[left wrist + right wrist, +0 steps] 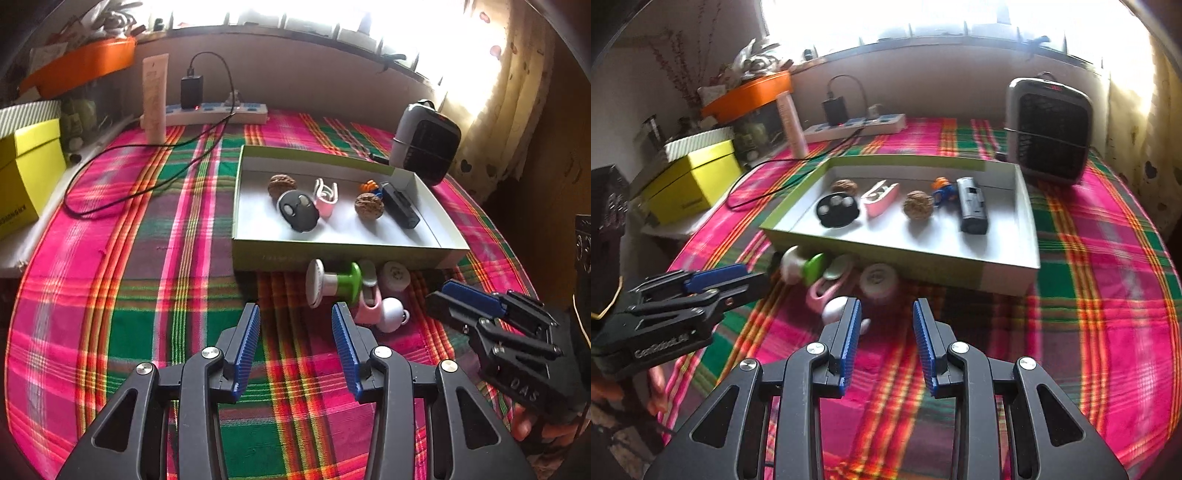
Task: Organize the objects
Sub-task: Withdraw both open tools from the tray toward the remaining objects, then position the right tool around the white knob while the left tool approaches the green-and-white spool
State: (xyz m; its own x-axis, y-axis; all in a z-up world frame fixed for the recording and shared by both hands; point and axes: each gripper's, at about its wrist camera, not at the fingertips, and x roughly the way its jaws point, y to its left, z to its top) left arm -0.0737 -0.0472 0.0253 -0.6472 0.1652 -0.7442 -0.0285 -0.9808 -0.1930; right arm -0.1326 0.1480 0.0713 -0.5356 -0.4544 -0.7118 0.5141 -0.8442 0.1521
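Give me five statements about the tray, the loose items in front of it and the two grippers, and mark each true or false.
1. Two walnuts lie in the tray. True.
2. The left gripper holds the green-and-white piece. False: its jaws are open with nothing between them.
3. The heater stands inside the tray. False: it stands on the cloth behind the tray.
4. The right gripper is open, holding nothing. True.
5. The white ball lies outside the tray. True.
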